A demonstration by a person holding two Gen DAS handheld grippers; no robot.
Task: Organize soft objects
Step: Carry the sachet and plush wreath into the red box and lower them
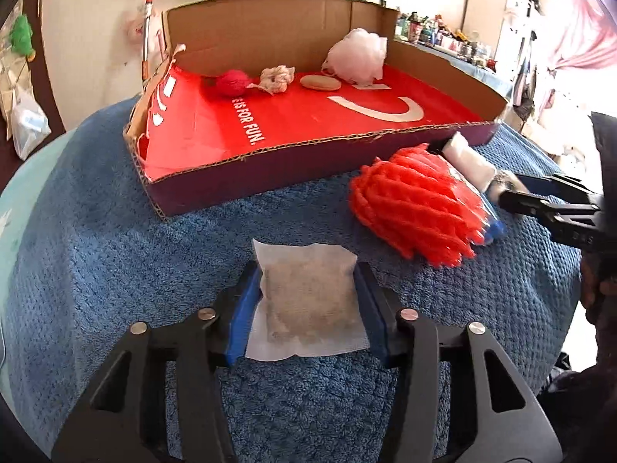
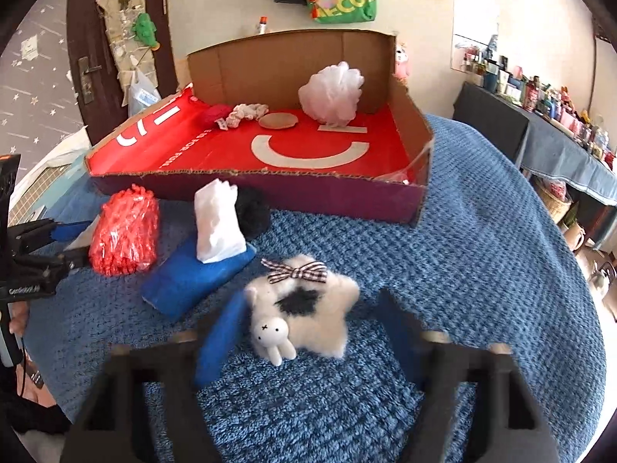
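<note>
My left gripper (image 1: 306, 301) has its blue pads on both sides of a white sachet (image 1: 308, 305) lying on the blue towel; the pads touch its edges. My right gripper (image 2: 308, 332) is open around a fluffy white star plush with a rabbit and checked bow (image 2: 308, 308), blurred by motion. An orange-red mesh puff (image 1: 416, 212) (image 2: 125, 231), a white tissue pack (image 2: 218, 225) on a blue sponge (image 2: 193, 277) and a black pom (image 2: 252, 212) lie in front of the cardboard tray (image 1: 270, 162) (image 2: 270, 189).
In the tray sit a white bath puff (image 2: 331, 92), a tan pad (image 2: 277, 120), a cream scrunchie (image 2: 246, 112) and a red ball (image 1: 231, 81). The blue towel (image 2: 482, 250) covers the surface. A cluttered shelf (image 2: 559, 115) stands at right.
</note>
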